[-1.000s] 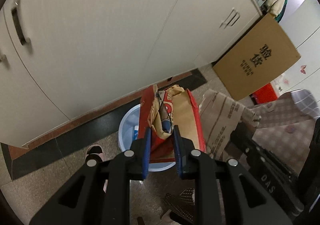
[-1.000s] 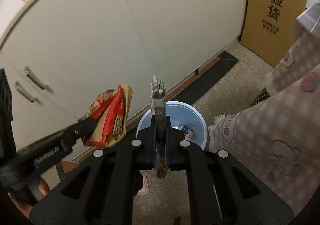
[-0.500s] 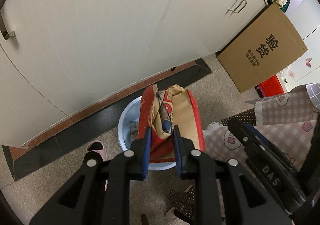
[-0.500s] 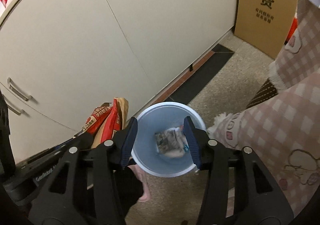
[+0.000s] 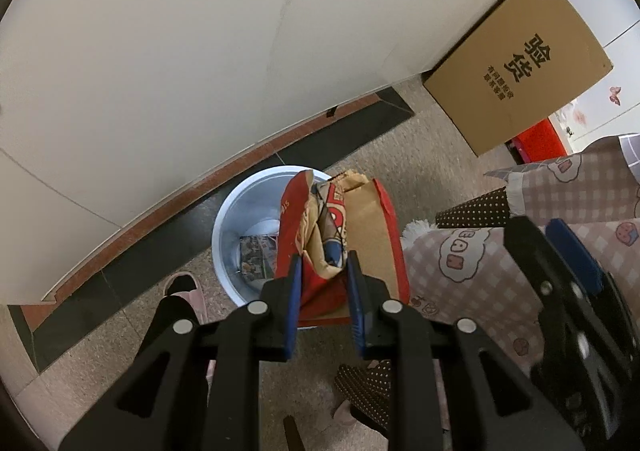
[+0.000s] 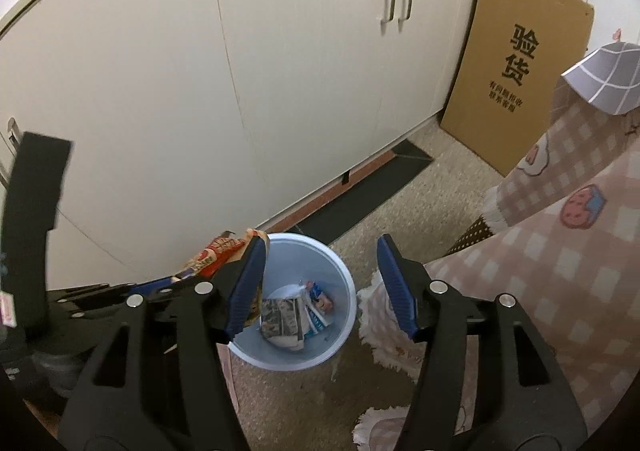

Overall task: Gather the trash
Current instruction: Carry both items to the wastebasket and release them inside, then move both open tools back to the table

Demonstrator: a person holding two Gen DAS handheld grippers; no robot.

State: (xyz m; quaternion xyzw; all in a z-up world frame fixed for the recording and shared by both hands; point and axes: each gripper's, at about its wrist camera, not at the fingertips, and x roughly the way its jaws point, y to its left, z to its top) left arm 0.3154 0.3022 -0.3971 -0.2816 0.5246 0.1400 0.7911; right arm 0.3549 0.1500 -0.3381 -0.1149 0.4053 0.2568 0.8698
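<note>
A pale blue trash bin [image 5: 228,235] [image 6: 344,315] stands on the floor by the white cabinets, with several wrappers [image 6: 286,317] inside. My left gripper [image 5: 322,283] is shut on a crumpled red and brown paper bag [image 5: 372,235] and holds it above the bin's right side. The bag also shows in the right wrist view [image 6: 216,255], left of the bin. My right gripper [image 6: 322,291] is open and empty, its jaws wide apart above the bin.
White cabinet doors [image 6: 300,91] rise behind the bin. A brown cardboard box [image 5: 520,67] [image 6: 516,67] leans against the cabinets on the right. A checked pink cloth [image 6: 560,251] hangs at the right. A pink slipper [image 5: 188,287] lies left of the bin.
My right gripper opened and let go of a flat wrapper, which now lies in the bin. My left gripper kept its hold on the paper bag and moved lower toward the bin.
</note>
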